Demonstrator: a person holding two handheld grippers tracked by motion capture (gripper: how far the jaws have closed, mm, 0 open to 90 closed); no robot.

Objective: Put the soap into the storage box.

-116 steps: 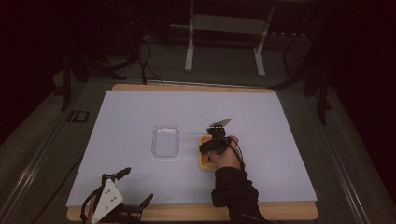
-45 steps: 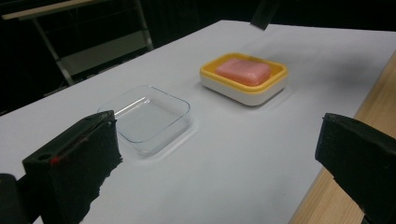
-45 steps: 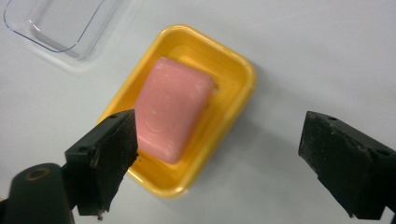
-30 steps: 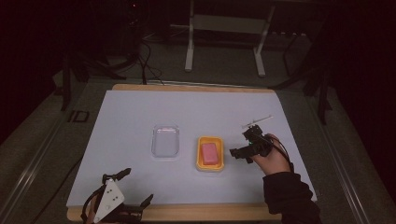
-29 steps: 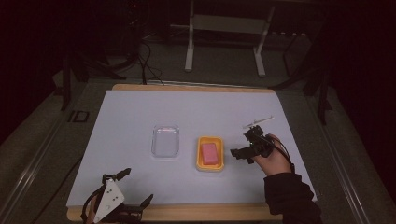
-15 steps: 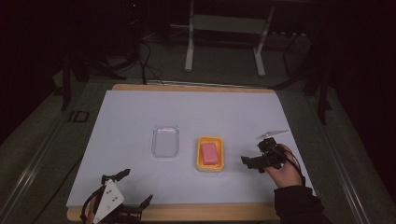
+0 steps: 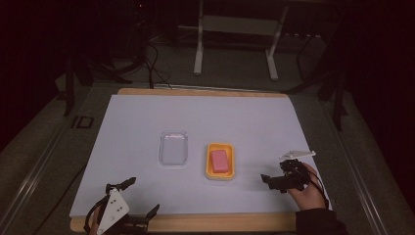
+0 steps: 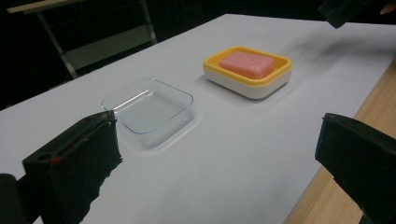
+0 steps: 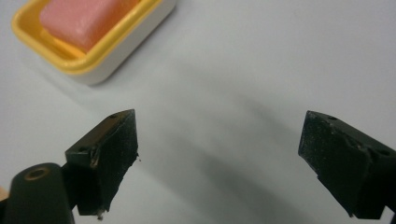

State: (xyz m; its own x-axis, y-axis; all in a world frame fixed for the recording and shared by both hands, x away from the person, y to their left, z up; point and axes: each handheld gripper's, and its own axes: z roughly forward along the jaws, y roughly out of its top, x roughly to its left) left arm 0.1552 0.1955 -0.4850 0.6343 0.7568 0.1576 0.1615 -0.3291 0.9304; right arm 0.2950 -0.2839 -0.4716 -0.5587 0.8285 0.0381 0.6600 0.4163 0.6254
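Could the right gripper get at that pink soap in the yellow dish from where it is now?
Probably yes. The right gripper has its jaws wide apart with nothing between them, and bare table lies between it and the pink soap, which sits uncovered in the yellow dish. The clear lid lies apart, beyond the dish.

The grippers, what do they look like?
Each gripper has two chunky black jaws with foam-like pads. The left gripper carries a pale three-cornered plate marked with dark dots. The right gripper has a pale plate too, thin cables trailing, and the hand holding it comes from a dark sleeve.
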